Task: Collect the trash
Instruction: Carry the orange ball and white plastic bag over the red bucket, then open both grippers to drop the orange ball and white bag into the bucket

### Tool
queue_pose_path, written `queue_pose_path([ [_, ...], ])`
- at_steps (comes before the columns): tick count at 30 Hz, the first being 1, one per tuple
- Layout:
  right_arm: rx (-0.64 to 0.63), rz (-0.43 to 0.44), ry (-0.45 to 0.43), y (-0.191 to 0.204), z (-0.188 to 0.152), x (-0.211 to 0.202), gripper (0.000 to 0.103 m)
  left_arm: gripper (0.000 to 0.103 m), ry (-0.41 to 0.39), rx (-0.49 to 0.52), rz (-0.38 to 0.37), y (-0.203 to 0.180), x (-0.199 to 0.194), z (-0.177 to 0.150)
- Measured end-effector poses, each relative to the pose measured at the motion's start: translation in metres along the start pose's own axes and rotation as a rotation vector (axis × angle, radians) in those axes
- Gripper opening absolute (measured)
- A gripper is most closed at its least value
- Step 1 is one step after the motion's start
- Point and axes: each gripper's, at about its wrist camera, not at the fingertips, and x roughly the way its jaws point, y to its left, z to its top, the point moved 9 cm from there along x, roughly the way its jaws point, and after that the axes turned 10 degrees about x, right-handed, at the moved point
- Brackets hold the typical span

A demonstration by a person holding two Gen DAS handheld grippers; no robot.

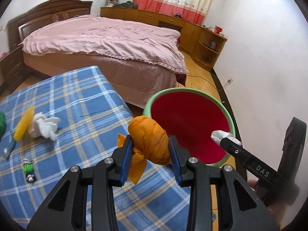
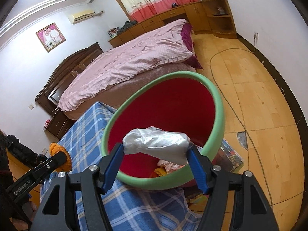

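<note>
At lower centre of my left wrist view, my left gripper (image 1: 151, 150) pinches an orange cloth wad (image 1: 149, 140) above the blue plaid cover (image 1: 63, 104). Rightward sits the green-rimmed red bin (image 1: 189, 127). Centred in my right wrist view, my right gripper (image 2: 156, 151) clamps a crumpled clear plastic bag (image 2: 156, 144) over that bin's mouth.

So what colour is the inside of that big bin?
The bin is red inside with a light green rim, shown best in the right wrist view.
</note>
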Motion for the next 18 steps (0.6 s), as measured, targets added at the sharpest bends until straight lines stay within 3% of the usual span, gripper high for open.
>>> queue_pose_path([
  [18,0.022,0.000,-0.001,-0.011,0.006,0.006,0.071,0.037,0.006,0.053,-0.041,-0.026,0.026,0.008],
])
